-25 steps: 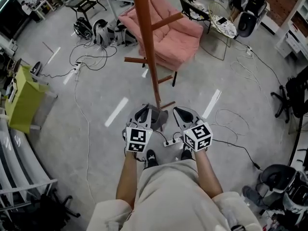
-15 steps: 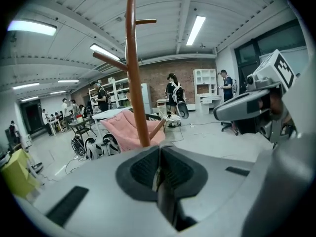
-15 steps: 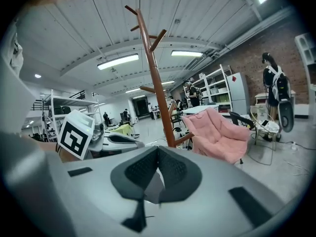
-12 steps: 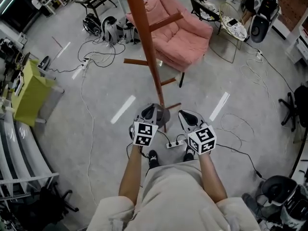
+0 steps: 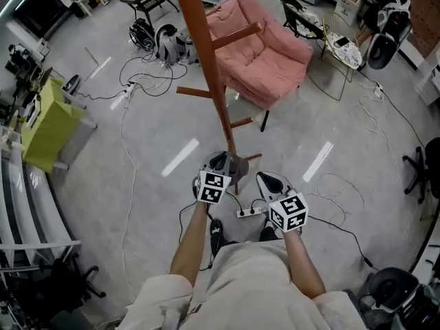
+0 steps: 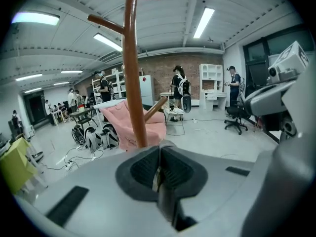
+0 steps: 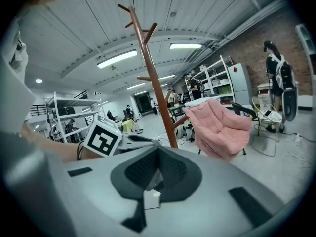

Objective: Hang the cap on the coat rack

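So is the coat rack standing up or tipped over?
Standing up. In the right gripper view the coat rack has its brown pole rising straight up, with the pegs angling upward off it.

The coat rack [image 5: 206, 53] is seen in red-brown, the cap [image 5: 236, 165] in grey, the armchair [image 5: 265, 47] in pink, the floor [image 5: 137, 184] in pale grey.

Head view looks steeply down; both gripper views look forward at the coat rack [image 6: 131, 58].

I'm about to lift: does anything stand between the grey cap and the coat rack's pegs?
Nothing visible does. The left gripper holds the grey fabric cap just before the brown wooden coat rack, whose upper pegs are bare.
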Tool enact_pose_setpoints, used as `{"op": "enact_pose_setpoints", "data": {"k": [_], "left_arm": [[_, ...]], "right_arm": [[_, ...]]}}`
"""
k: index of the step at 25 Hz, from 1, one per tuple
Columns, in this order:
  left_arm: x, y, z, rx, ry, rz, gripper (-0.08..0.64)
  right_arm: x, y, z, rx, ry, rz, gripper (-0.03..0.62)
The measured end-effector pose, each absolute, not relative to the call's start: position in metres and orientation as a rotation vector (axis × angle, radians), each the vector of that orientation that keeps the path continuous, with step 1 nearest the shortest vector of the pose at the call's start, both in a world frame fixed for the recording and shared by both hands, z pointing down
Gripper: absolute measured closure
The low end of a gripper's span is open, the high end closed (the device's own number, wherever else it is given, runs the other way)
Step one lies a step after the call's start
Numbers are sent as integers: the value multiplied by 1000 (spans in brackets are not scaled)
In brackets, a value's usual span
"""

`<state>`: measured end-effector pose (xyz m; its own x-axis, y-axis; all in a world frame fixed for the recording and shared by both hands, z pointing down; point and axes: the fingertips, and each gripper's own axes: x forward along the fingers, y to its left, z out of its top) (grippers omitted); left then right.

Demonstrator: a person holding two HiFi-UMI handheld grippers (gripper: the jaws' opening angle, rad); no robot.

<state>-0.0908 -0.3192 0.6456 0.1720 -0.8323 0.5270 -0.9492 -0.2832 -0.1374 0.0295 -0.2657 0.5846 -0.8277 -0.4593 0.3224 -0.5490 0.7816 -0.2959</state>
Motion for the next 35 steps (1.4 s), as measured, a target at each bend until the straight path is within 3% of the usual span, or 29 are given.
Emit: {"op": "enact_pose_setpoints", "data": {"k": [11, 35], "left_arm": [[-101, -334, 677, 2119, -1758, 802, 541], [-132, -373, 733, 2090, -1700, 787, 541]], "right_arm": [[66, -265, 601, 803, -2698, 581, 588], [67, -237, 619, 788, -2598, 514, 588]]}}
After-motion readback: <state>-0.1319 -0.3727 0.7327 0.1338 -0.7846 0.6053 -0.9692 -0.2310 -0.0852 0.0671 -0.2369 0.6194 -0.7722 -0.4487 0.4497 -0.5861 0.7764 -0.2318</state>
